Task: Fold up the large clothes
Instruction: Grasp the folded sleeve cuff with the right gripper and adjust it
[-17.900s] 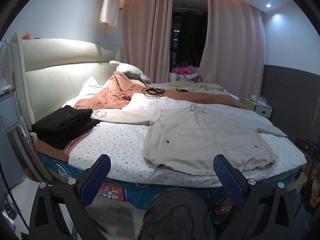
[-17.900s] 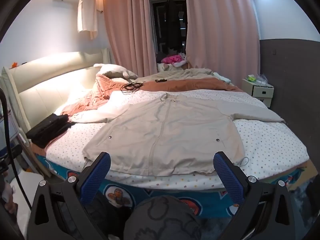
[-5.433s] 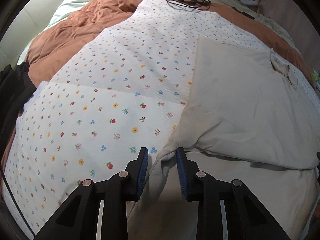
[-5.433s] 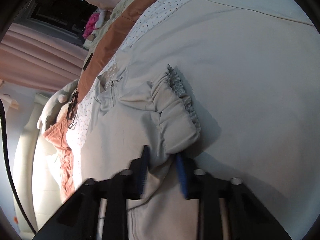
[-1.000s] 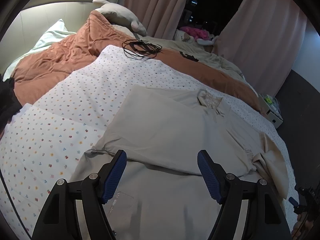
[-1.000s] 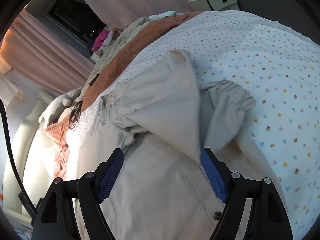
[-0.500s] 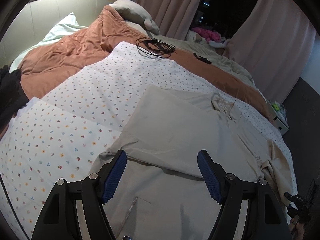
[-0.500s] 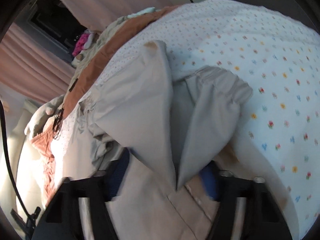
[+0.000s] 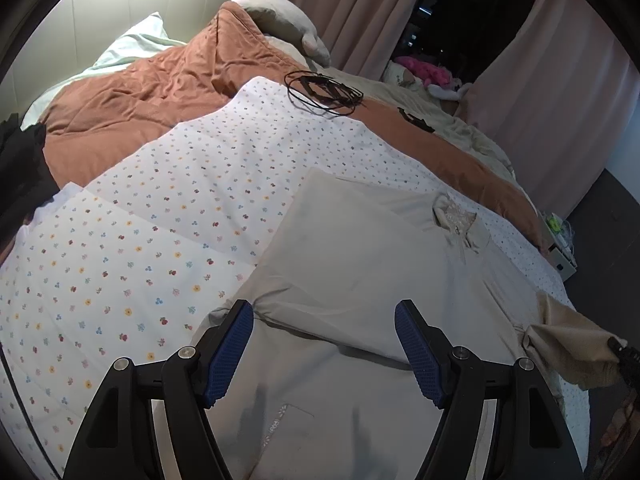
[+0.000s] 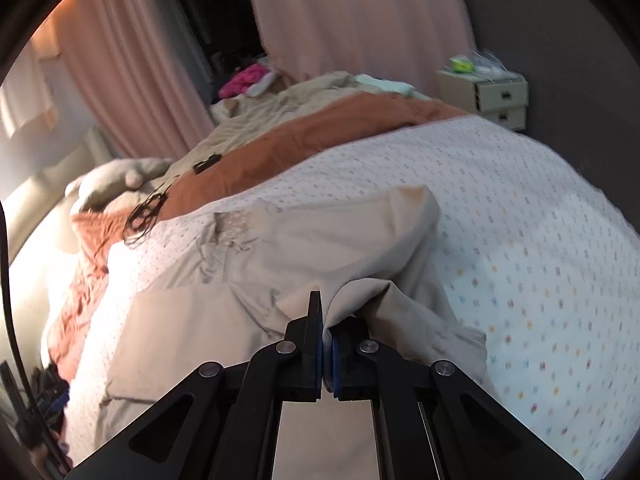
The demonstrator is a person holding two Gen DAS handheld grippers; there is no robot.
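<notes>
We hold two grippers over a bed; the jacket (image 9: pixel 360 280), beige and large, lies on the dotted sheet (image 9: pixel 160 208), filling the middle and the 5 o'clock part of the left view; its one sleeve is folded across the body, and its collar (image 9: pixel 454 216) sits toward 2 o'clock.

Our left gripper (image 9: pixel 324 348) hangs over the jacket with its jaws wide apart; nothing is between the blue pads (image 9: pixel 228 352); the folded sleeve's edge runs just past their tips.

Our right gripper (image 10: pixel 327 344) has its jaws pressed together on a fold of the jacket (image 10: pixel 320 248); the cloth rises out of the pads in a bunched ridge toward 1 o'clock, lifted off the sheet (image 10: pixel 520 220); in the left view the same raised cloth shows at 4 o'clock, with the dark tip of that gripper at the frame's edge.

Beyond the sheet a rust quilt (image 9: pixel 152 92) spreads from 10 to 2 o'clock; a coil of black cable (image 9: pixel 320 92) lies on the sheet's far edge at 12; a grey plush (image 9: pixel 280 16) rests above it; pink curtains (image 9: pixel 360 8) hang behind; a pink bundle (image 9: pixel 428 72) lies in the dark gap between them. Black clothes (image 9: pixel 20 168) sit at 9 o'clock; a nightstand (image 10: pixel 484 96) stands at 2 o'clock in the right view, which is somewhat blurred.
</notes>
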